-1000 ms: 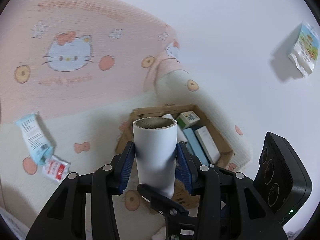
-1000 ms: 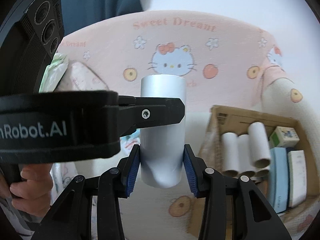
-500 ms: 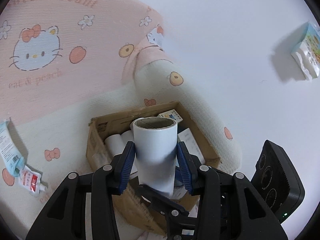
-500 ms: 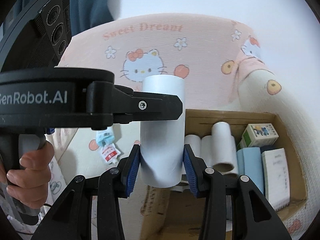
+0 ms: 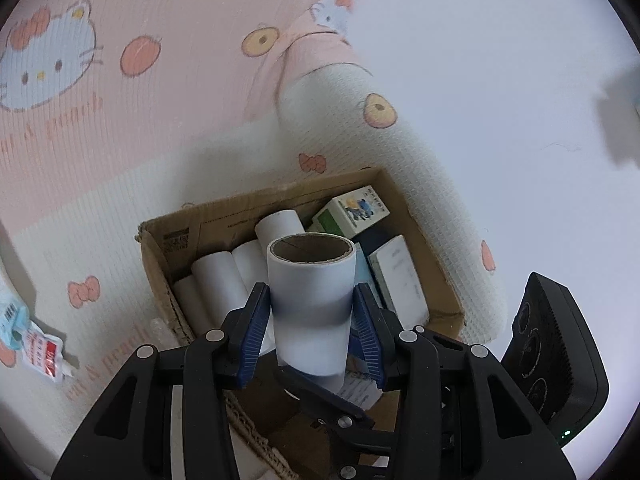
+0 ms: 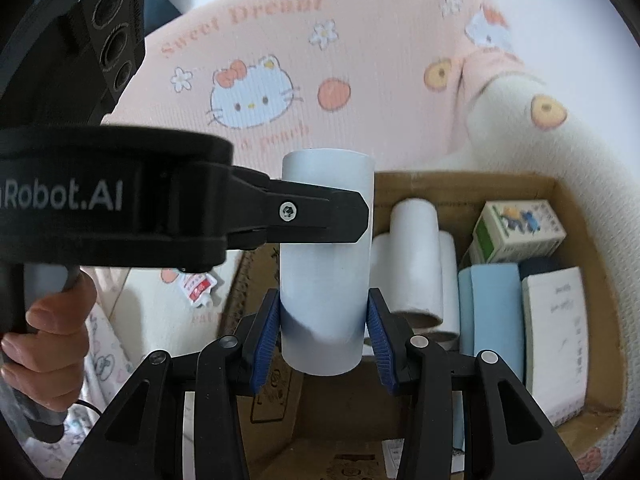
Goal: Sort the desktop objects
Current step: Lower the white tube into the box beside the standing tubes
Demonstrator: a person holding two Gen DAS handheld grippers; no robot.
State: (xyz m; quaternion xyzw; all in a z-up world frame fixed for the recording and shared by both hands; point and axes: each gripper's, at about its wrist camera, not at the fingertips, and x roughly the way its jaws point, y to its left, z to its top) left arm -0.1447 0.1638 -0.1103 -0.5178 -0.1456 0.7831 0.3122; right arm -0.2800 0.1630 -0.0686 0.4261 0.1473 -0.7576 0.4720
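Both my left gripper (image 5: 312, 320) and right gripper (image 6: 323, 336) clamp one white roll (image 6: 326, 264) above the cardboard box (image 6: 576, 208), near its left wall. Releasing unevenly could tip it onto the rolls (image 6: 416, 256) already inside, or outside.

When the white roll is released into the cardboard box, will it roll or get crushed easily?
The white roll looks hollow with a cardboard core, so probably light and somewhat crushable. Being round, it would likely roll if laid sideways, though the other rolls in the cardboard box may stop it.
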